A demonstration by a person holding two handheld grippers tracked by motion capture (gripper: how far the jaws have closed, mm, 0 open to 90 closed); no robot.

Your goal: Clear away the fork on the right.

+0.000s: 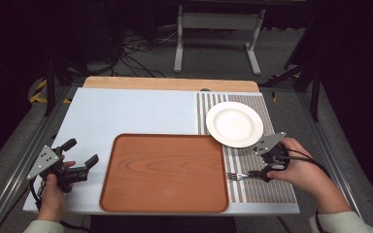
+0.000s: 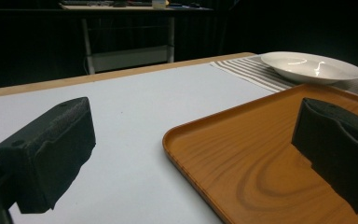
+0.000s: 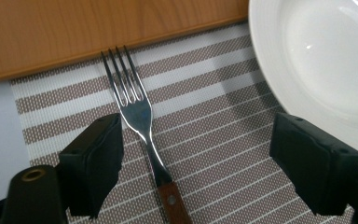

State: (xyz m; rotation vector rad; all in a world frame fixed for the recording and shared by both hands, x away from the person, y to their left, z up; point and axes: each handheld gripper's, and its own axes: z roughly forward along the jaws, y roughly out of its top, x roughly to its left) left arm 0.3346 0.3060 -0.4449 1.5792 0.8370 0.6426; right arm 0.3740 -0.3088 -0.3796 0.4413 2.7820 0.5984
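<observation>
Table (image 1: 126, 111) filled the centre of the high view, pale blue-white top with a wood edge strip along the far side. Brown wood-grain tray (image 1: 165, 172) sat lower centre, nothing on it. Striped placemat (image 1: 267, 187) ran down the right side of the table, just beside the tray's right edge. White plate (image 1: 234, 124) sat upper right on the mat, its lower-left rim near the tray's far right corner.

Left gripper (image 1: 80, 158) was at lower left of the high view, held in the left hand (image 1: 53, 194) over bare table, well left of the tray. In the left gripper view both jaws stood wide apart, released, nothing between them; tray corner and plate (image 2: 312, 66) showed beyond.

Right gripper (image 1: 258, 173) was at lower right, held in the right hand (image 1: 298, 170), low over the mat. Fork (image 1: 240, 175) lay flat on the mat just right of the tray, tines toward the tray, wooden handle toward the gripper. In the right gripper view the fork (image 3: 142, 119) lay between the jaws, nearer the left-of-frame jaw. Jaws were apart and not pressing on it: released, no grasp.
</observation>
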